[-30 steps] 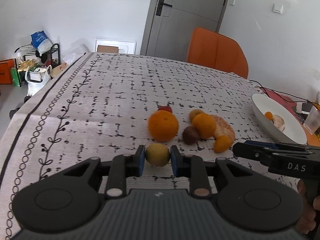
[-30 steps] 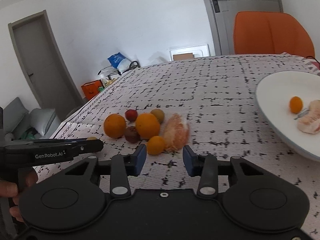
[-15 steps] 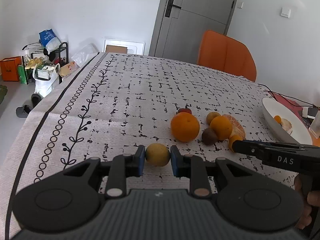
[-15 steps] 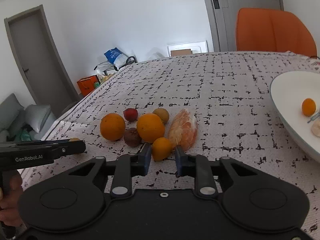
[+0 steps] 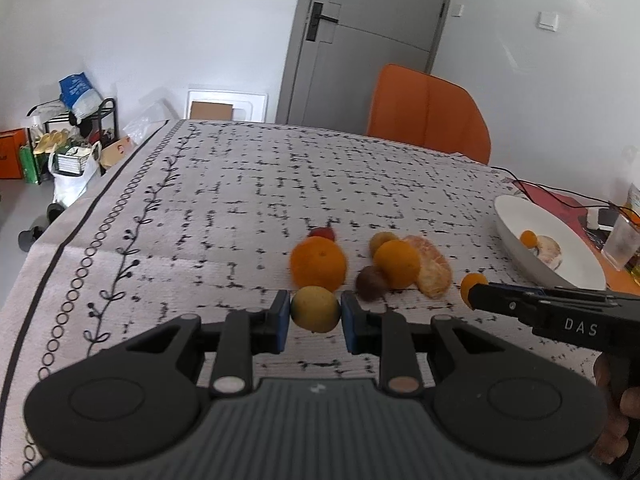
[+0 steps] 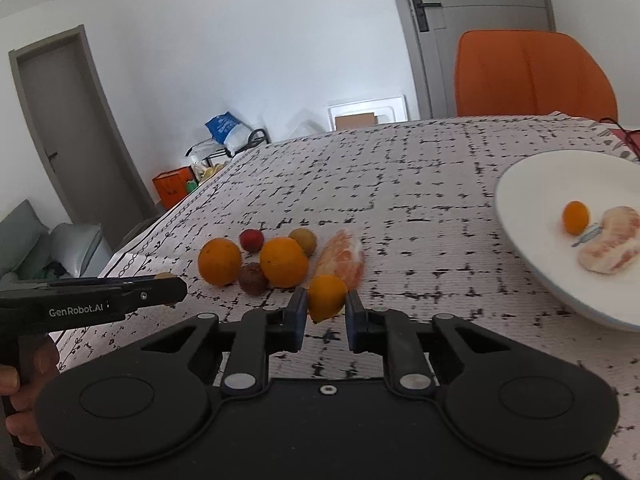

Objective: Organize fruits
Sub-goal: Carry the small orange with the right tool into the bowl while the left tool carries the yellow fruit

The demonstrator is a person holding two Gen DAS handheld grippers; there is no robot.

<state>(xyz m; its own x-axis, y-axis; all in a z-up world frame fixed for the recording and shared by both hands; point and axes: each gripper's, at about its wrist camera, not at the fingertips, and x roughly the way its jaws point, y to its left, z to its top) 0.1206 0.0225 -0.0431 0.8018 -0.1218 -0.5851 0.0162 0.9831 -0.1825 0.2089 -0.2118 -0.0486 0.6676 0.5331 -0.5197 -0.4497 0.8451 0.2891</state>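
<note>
My left gripper [image 5: 315, 312] is shut on a small yellow-green fruit [image 5: 315, 309], held just above the patterned tablecloth. My right gripper [image 6: 326, 306] is shut on a small orange kumquat [image 6: 326, 297]; that kumquat [image 5: 469, 283] also shows at the right gripper's tip in the left wrist view. On the cloth beyond lie two oranges [image 6: 219, 261] [image 6: 284, 262], a dark brown fruit [image 6: 253, 278], a red fruit [image 6: 251, 239], a tan fruit [image 6: 303, 239] and a peeled citrus piece [image 6: 341, 258]. A white plate [image 6: 520, 184] at the right holds another kumquat [image 6: 575, 217] and peeled segments [image 6: 608, 245].
An orange chair [image 5: 428, 114] stands at the table's far side. A glass [image 5: 620, 244] and cables sit past the plate at the right edge. The table's left edge drops to a floor with bags and a rack [image 5: 72, 148]. A hand [image 6: 24, 376] grips the left tool.
My right gripper went from open to shut on the small kumquat and lifted it slightly off the cloth. The left gripper kept its grip on the yellow-green fruit.
</note>
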